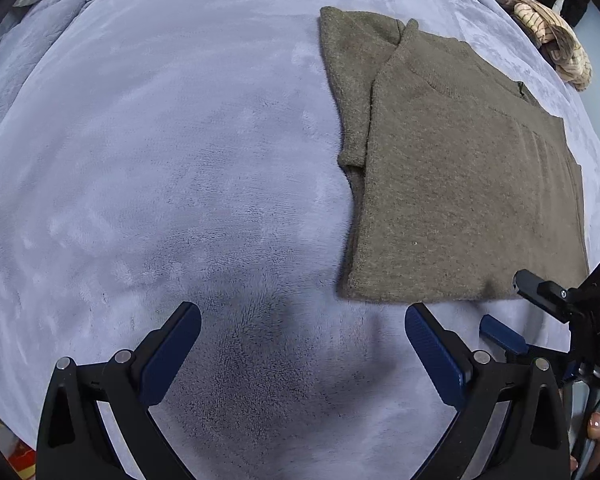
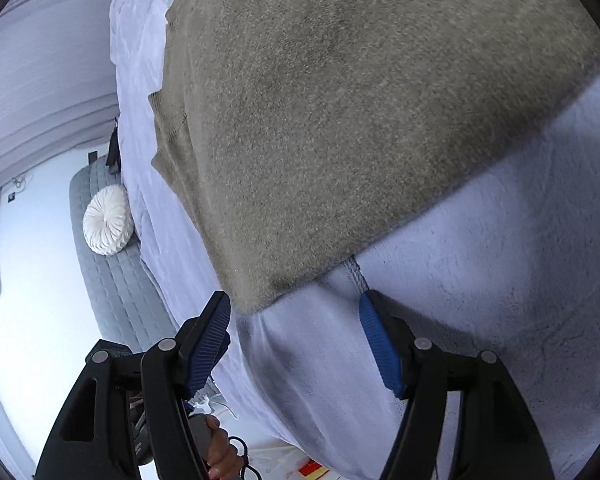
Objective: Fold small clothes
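Your left gripper hovers low over the pale lavender fleece blanket, jaws spread wide, nothing between the blue pads. Dark shadow on the fleece directly under it.

The olive-brown knit sweater lies flat on the blanket, ahead and to the right of your left gripper. Already partly folded: one sleeve is turned in along the left side, body panel lying over it, hem edge nearest you. Left gripper is clear of the hem, not touching.

Your right gripper is down at the near corner of the sweater, also spread wide and holding nothing. In the right wrist view one pad sits just beside the sweater's corner; the other pad presses close to the blanket, where the fleece puckers into a small ridge. Actual contact with the knit: cannot tell.

In the left wrist view your right gripper shows at the lower right, beside the hem.

Beyond the sweater, a heap of striped tan clothes at the bed's far edge. Off the bed, a round white cushion rests on a grey quilted bench.
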`<state>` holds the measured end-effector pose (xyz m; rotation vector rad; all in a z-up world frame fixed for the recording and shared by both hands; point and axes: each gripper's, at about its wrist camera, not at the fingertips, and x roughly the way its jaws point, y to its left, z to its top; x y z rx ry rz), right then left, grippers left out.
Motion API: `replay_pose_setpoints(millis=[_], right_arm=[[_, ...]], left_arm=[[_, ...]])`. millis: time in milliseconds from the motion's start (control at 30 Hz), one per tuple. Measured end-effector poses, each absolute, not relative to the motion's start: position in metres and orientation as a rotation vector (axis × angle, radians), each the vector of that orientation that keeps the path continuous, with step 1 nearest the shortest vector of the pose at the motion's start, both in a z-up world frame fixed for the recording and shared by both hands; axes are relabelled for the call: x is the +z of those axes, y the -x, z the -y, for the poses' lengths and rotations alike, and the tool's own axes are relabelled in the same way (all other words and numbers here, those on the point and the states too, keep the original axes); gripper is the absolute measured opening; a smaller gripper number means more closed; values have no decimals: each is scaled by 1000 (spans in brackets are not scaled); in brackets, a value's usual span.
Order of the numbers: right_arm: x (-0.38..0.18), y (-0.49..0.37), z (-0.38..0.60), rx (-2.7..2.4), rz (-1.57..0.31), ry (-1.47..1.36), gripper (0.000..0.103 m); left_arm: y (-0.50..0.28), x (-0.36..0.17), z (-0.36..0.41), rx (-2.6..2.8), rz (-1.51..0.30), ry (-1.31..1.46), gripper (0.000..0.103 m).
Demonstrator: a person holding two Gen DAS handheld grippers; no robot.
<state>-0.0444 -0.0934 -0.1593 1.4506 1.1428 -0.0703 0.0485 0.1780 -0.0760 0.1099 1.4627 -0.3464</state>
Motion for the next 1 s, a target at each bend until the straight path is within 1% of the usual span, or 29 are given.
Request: replay_pose_setpoints(millis=[67,267,400,700,800,867,900,933,967,1000], right_arm=[[-160,43,94,-78,-1102,-1480,72],[-165,30,94,-81,-968,-1586,72],[-170,16,91,-93,-956,-1602,72],[-179,29,96,-73,-907,-1671,72],[-180,25,96,-44,-893,-1699,72],[-179,21,96,-31,-888,-1705,72],[-178,19,96,-27,-883,-1707,69],[-176,24,97,-14,-867,-1712,50],[-174,21,98,0,-855,-1713,16],[-172,19,100,12,-844,-1717,12]], left_arm=[[-55,-81,-168,-353,-1471,-103,102],[-60,-84,-165,-370,-1484,-66,102],[-64,-86,-158,-384,-1485,-66,102],[-82,-93,-134,-432,-1494,-10,102],[-91,-91,-140,-461,-1486,58,102],[-101,-92,-148,-491,-1496,166,102],[-105,-92,-152,-502,-1501,206,102],[-109,-93,-156,-519,-1507,250,102],[-112,-94,-158,-539,-1512,285,102],[-116,-95,-159,-557,-1520,312,102]])
